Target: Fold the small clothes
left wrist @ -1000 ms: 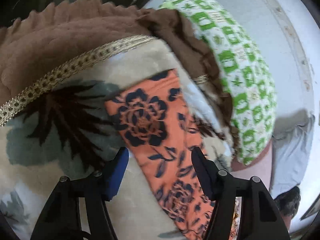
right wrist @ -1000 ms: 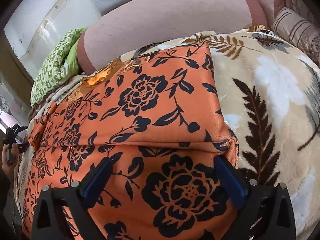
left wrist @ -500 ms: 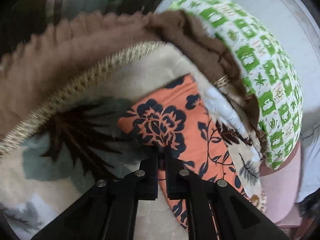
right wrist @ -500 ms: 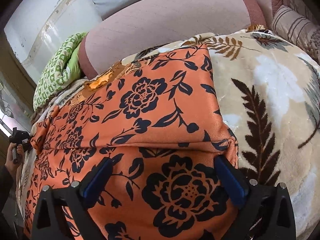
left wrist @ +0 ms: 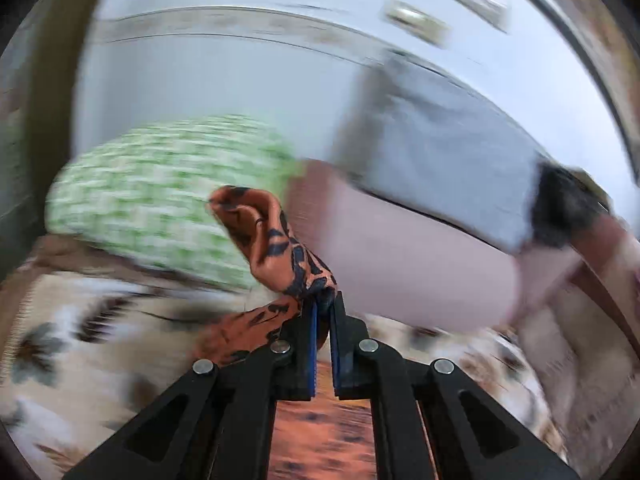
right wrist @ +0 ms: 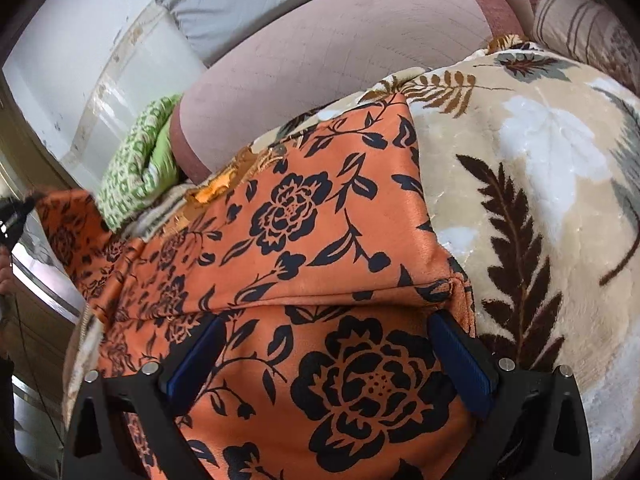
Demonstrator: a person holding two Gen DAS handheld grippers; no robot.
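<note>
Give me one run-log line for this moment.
left hand-held gripper: shut on orange floral garment, end lifted | right hand-held gripper: open over garment | surface: leaf-print blanket | fold: underway

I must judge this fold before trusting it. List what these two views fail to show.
- Left wrist view: motion blur smears the green checked bundle and blanket.
- Left gripper, shut on the orange floral garment: its fingers hide the pinched edge.
- Right wrist view: the garment's near end runs off the bottom edge, behind the open right gripper.
</note>
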